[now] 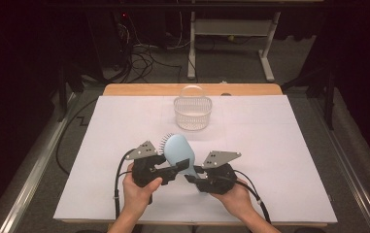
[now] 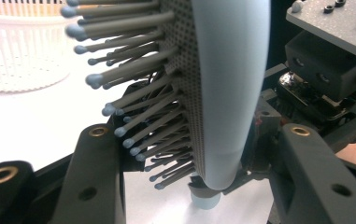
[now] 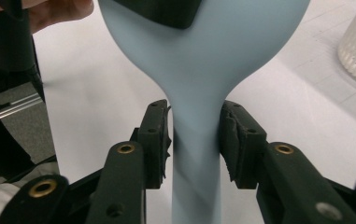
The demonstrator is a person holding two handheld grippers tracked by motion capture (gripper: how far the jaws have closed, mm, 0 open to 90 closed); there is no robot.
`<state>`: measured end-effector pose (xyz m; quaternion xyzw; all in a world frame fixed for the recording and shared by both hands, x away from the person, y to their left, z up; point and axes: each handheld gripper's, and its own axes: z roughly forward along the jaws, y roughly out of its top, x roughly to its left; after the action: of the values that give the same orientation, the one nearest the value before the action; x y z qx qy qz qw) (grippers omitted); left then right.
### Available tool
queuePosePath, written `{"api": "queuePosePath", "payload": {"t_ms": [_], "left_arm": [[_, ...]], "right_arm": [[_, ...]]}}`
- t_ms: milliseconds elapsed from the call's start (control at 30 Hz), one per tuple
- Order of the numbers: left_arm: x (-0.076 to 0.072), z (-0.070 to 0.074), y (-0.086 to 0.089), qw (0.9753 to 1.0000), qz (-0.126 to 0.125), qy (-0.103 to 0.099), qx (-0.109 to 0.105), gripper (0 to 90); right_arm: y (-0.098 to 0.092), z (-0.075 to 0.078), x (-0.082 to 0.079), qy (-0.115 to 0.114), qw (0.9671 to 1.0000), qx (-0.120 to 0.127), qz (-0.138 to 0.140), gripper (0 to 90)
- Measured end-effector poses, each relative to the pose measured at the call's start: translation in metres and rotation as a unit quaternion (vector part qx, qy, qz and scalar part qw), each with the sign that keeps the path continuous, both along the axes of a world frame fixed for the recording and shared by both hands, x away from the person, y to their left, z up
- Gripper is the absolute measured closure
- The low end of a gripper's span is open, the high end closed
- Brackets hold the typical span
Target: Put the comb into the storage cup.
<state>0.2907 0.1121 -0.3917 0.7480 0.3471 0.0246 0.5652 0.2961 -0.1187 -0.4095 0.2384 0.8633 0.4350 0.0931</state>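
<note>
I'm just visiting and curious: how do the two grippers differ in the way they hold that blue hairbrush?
The right gripper pinches the hairbrush at its narrow handle; the left gripper takes the wide head, one jaw among the bristles, the other at its smooth back. The right looks clamped tight; how firmly the left grips is unclear. Both are hand-held, above the table.

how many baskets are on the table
1. The white basket stands toward the table's far edge, near the middle, beyond the blue hairbrush held between the left gripper and right gripper.
</note>
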Motion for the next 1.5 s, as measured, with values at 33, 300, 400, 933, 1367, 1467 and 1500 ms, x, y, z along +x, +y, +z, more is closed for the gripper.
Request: {"api": "queuePosePath", "payload": {"t_ms": [33, 300, 400, 933, 1367, 1467, 1500], "left_arm": [[0.0, 0.0, 0.001, 1.0, 0.001, 0.0, -0.001, 52.8], [0.001, 0.002, 0.006, 0.9999, 0.009, -0.003, -0.007, 52.7], [0.001, 0.002, 0.009, 0.9998, 0.015, -0.005, -0.008, 52.7], [0.002, 0.003, 0.014, 0.9996, 0.028, -0.008, -0.006, 52.7], [0.002, 0.005, 0.019, 0.9992, 0.036, -0.011, -0.011, 52.7], [0.002, 0.006, 0.021, 0.9991, 0.039, -0.012, -0.012, 52.6], [0.002, 0.006, 0.021, 0.9991, 0.039, -0.012, -0.012, 52.7]], "right_arm": [[0.0, 0.0, 0.0, 0.002, 1.0, 0.002, 0.002, 63.7], [-0.001, 0.0, 0.0, 0.009, 0.9999, 0.011, 0.007, 58.5], [-0.001, 0.0, 0.0, 0.008, 0.9999, 0.013, 0.008, 56.0], [-0.012, 0.002, 0.0, 0.0, 0.9996, 0.029, -0.002, 46.2], [-0.031, 0.002, 0.003, -0.007, 0.9986, 0.046, -0.024, 42.3], [-0.038, 0.002, 0.003, -0.012, 0.9982, 0.051, -0.03, 41.8], [-0.038, 0.002, 0.003, -0.012, 0.9982, 0.051, -0.03, 41.8]]}}
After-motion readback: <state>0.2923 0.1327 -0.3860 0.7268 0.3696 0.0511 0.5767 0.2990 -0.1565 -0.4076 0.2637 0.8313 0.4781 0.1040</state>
